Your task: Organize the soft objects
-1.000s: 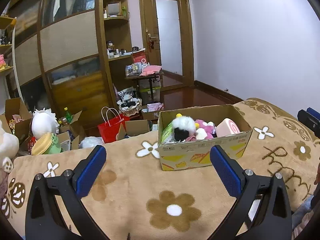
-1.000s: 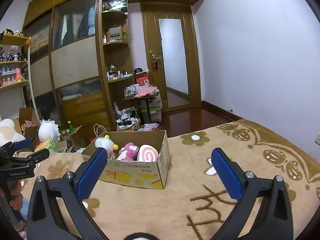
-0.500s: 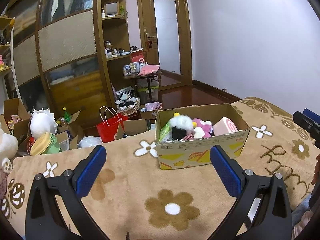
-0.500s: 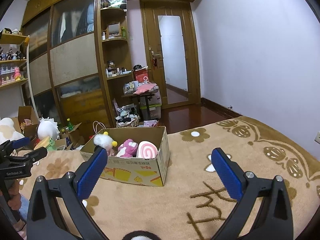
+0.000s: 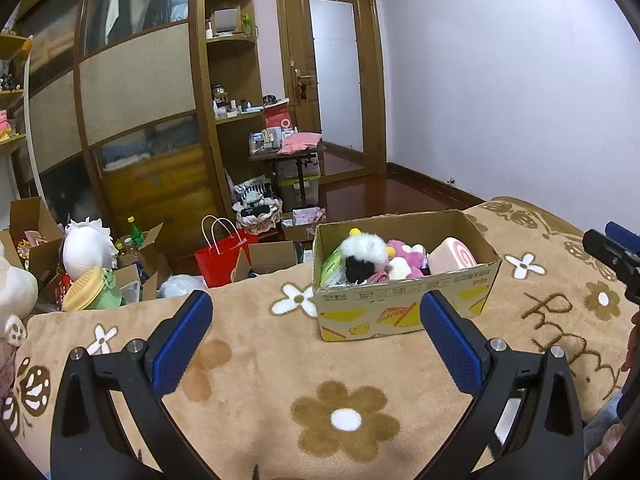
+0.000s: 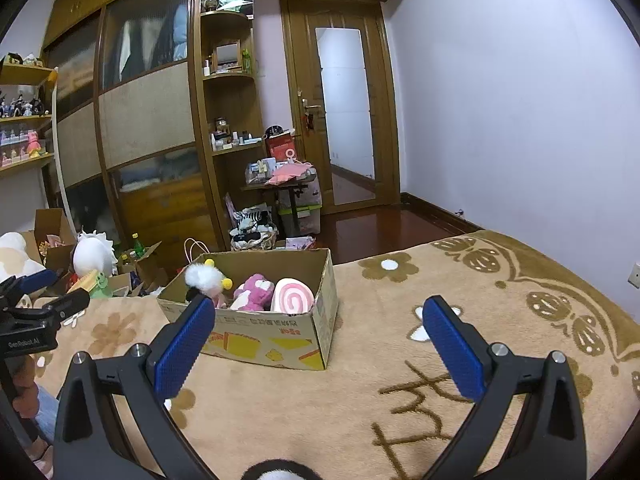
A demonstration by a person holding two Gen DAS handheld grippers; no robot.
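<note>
The cardboard box (image 5: 404,280) sits on the flowered bed blanket (image 5: 280,360) so the soft toys stay gathered in one place; inside lie a white fluffy plush (image 5: 362,250), a pink plush (image 6: 256,292) and a pink swirl-roll cushion (image 6: 292,296). I hold my left gripper (image 5: 316,342) and right gripper (image 6: 318,344) level above the blanket, both spread wide and empty, aimed toward the box. A black-and-white plush edge (image 6: 276,472) shows just beneath my right gripper.

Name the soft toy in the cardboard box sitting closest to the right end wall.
The pink-and-white swirl roll cushion, against the right wall; the white fluffy plush sits far left.
</note>
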